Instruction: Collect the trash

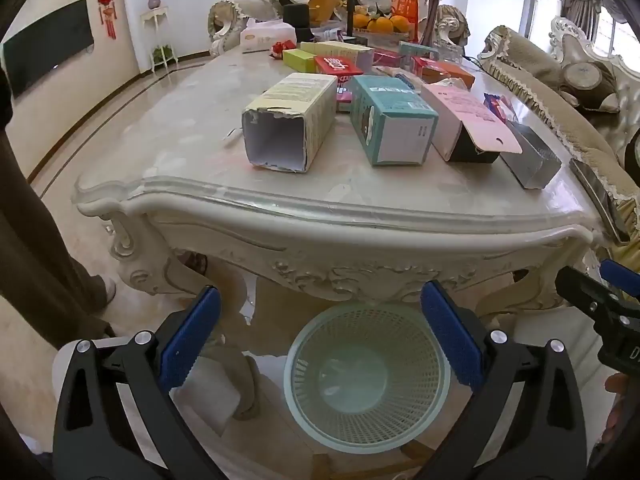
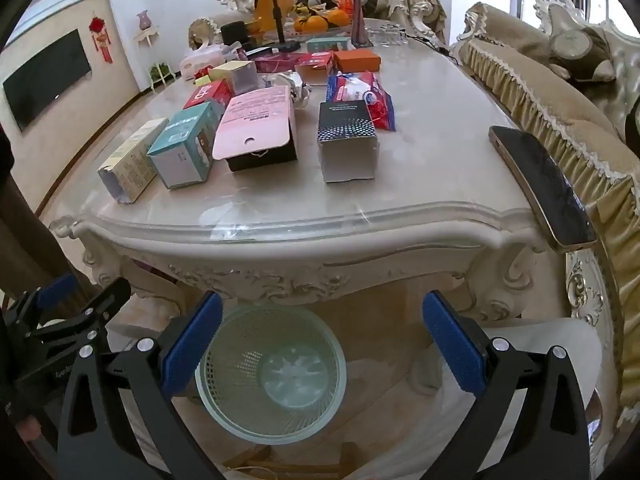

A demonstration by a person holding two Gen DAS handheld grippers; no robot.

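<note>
My left gripper [image 1: 320,336] and right gripper [image 2: 322,338] hung spread as wide as they go, gripping nothing and touching nothing. Just below them stood the empty mesh bin [image 1: 366,376], on the floor. Ahead and above, on the table [image 1: 280,210], lay the torn cream box [image 1: 288,120], teal box [image 1: 390,120] and pink-flapped box [image 2: 256,128]. I judged collecting hadn't begun; next I had to reach up over the edge to one box.

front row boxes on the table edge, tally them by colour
cream box: 1
teal box: 1
pink box: 1
black dotted box: 1
total: 4
</note>
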